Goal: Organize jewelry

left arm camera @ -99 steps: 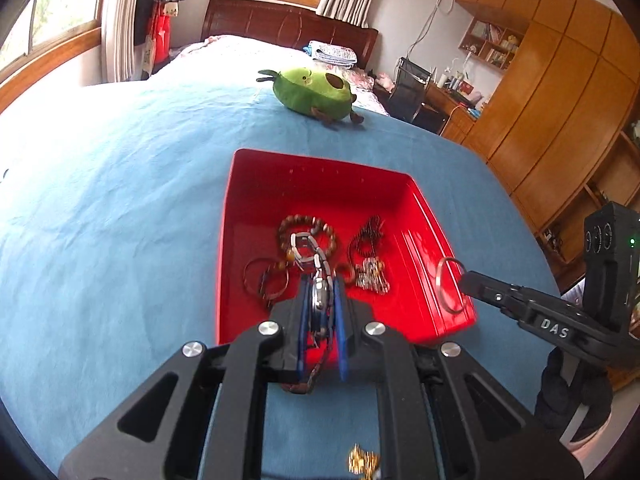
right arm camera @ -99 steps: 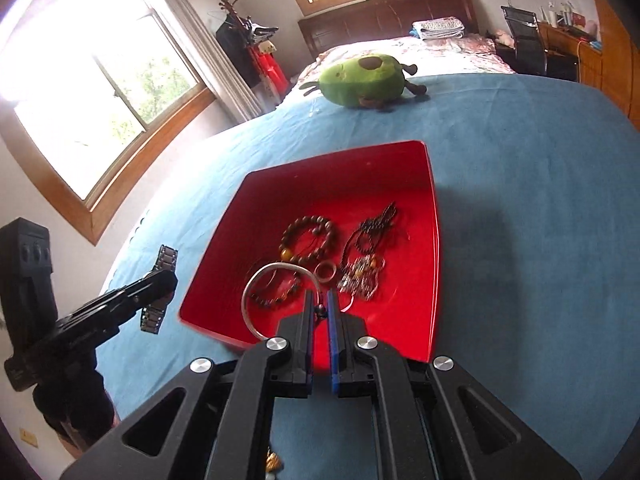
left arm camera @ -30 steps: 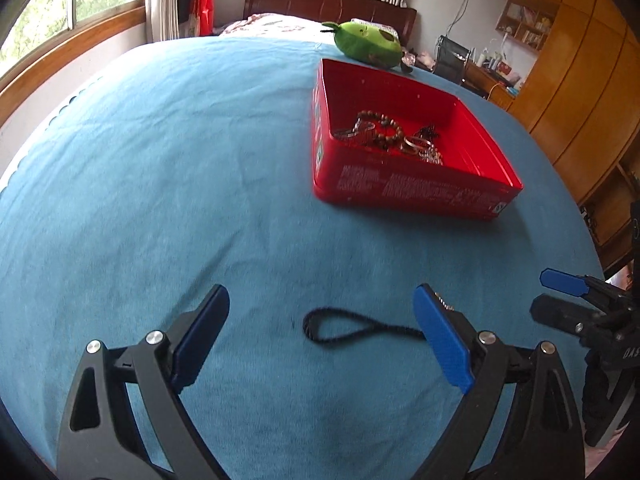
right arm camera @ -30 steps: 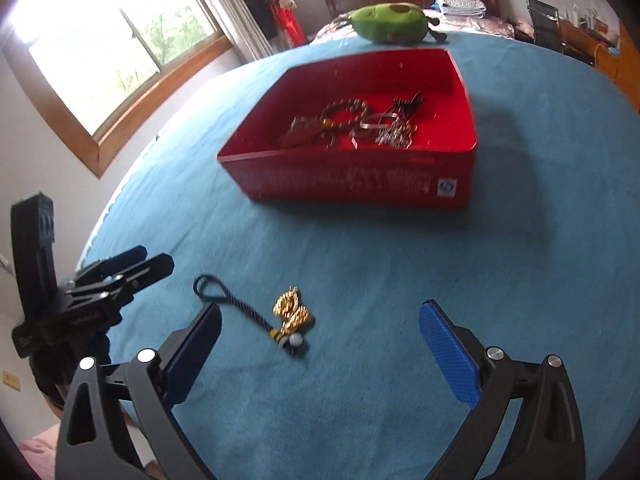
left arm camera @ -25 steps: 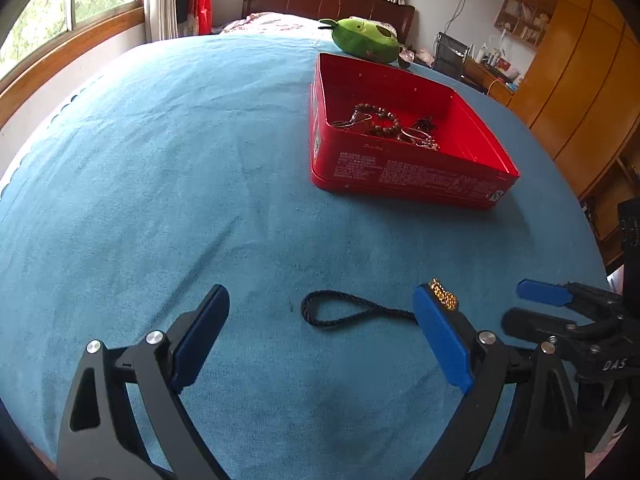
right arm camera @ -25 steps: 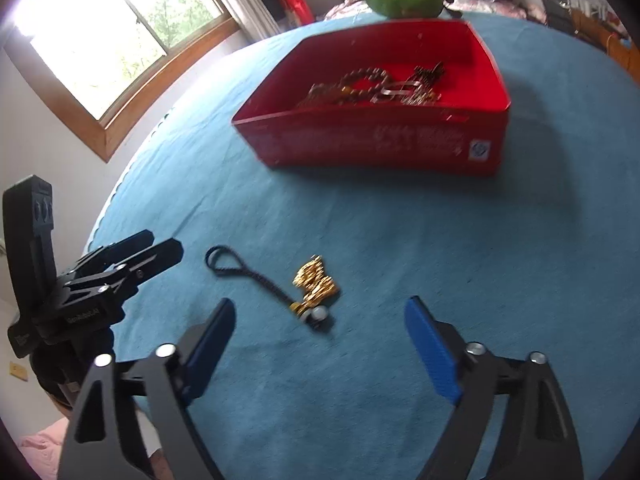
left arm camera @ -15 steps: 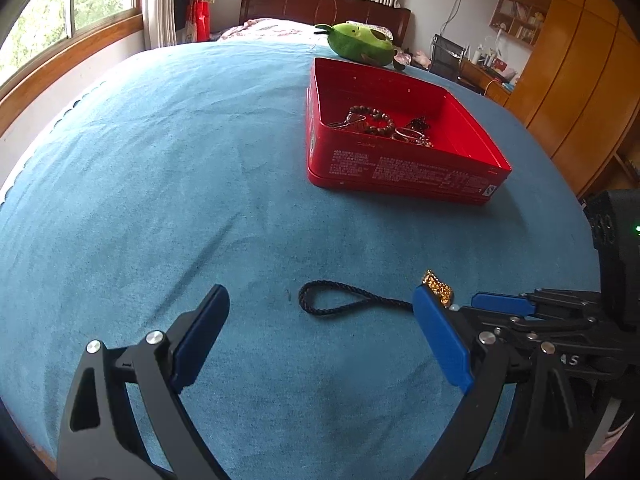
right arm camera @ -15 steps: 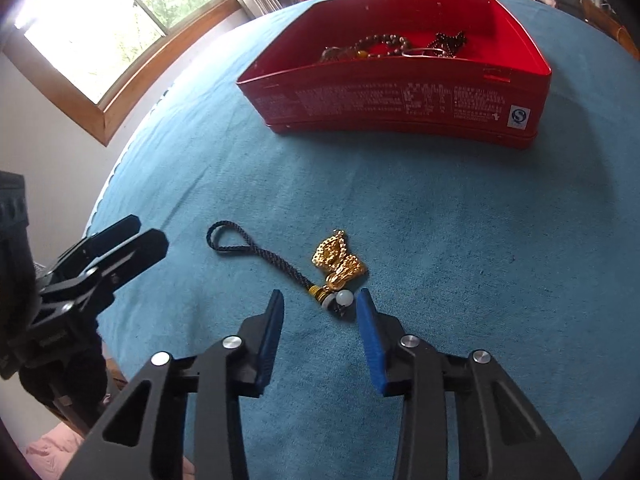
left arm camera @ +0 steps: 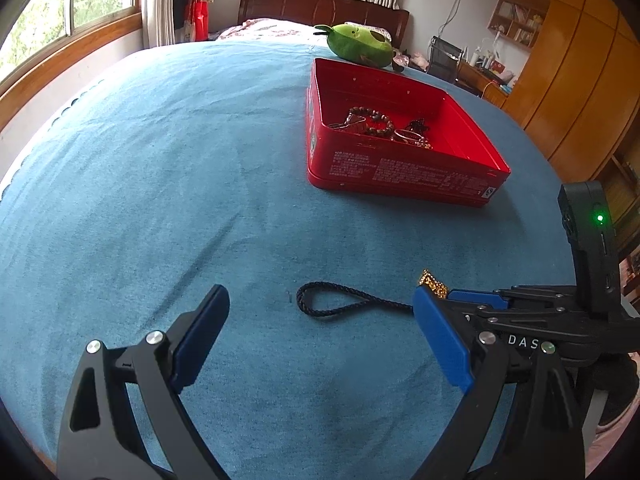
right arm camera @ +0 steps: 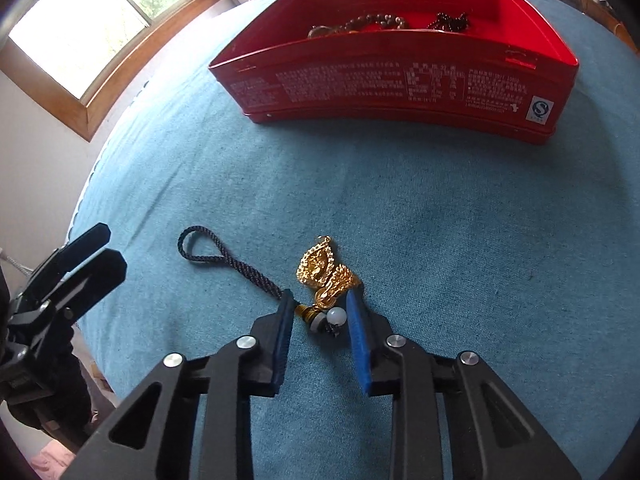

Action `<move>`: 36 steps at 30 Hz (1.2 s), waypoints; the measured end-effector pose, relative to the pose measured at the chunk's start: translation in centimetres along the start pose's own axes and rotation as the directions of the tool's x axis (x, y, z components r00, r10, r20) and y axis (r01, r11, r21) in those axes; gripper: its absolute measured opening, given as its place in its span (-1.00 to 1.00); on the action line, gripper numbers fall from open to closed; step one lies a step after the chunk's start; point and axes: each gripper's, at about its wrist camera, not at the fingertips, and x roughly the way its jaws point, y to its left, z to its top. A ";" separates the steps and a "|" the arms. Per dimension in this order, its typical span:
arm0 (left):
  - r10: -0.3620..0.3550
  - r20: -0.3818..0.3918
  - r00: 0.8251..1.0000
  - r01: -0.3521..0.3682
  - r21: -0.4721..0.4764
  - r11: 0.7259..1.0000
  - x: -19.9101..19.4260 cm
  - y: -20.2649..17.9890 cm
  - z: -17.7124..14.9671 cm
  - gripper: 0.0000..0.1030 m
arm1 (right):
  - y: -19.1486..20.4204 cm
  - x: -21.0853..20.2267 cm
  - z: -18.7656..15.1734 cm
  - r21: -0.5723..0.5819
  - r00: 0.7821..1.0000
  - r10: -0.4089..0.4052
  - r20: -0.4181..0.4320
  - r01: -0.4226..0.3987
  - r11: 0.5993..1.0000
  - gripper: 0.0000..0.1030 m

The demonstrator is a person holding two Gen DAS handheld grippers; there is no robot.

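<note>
Right gripper (right arm camera: 320, 312), wide open over the gold charm (right arm camera: 326, 270) a sec ago, has dropped onto it and its jaws are closing, white bead and cap betw. the pads, not yet pinched; pickup looks imminent, then transfer to the red tin (right arm camera: 400, 80), well apart, already holding bracelets. Left gripper (left arm camera: 320, 336) hangs wide open, empty, near the charm's black cord loop (left arm camera: 332, 304). Surface: blue cloth (left arm camera: 160, 200); bedroom w/ window, wood wardrobes.

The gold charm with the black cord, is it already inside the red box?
No, the gold charm lies on the blue cloth in front of the red box, between the closing jaws of the right gripper.
</note>
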 end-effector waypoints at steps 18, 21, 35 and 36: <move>-0.018 -0.019 1.000 0.019 0.015 1.000 0.4 -0.9 0.2 0.79 | -3.8 -3.9 -1.4 -0.012 0.997 -0.049 0.054 0.050 0.999 -0.86; -0.021 -0.019 1.000 0.021 0.016 1.000 0.4 -1.1 0.2 0.79 | -4.2 -4.1 -1.7 0.004 0.998 -0.037 0.050 0.037 0.999 -0.76; -0.029 -0.019 0.999 0.030 0.021 0.999 0.4 -1.4 0.5 0.79 | -2.6 -4.2 -2.5 -0.020 1.000 -0.014 0.014 0.014 1.000 -0.49; -0.031 -0.020 0.999 0.032 0.020 0.999 0.4 -1.3 0.5 0.79 | -2.8 -4.1 -2.4 -0.011 1.000 -0.017 0.013 0.017 1.000 -0.49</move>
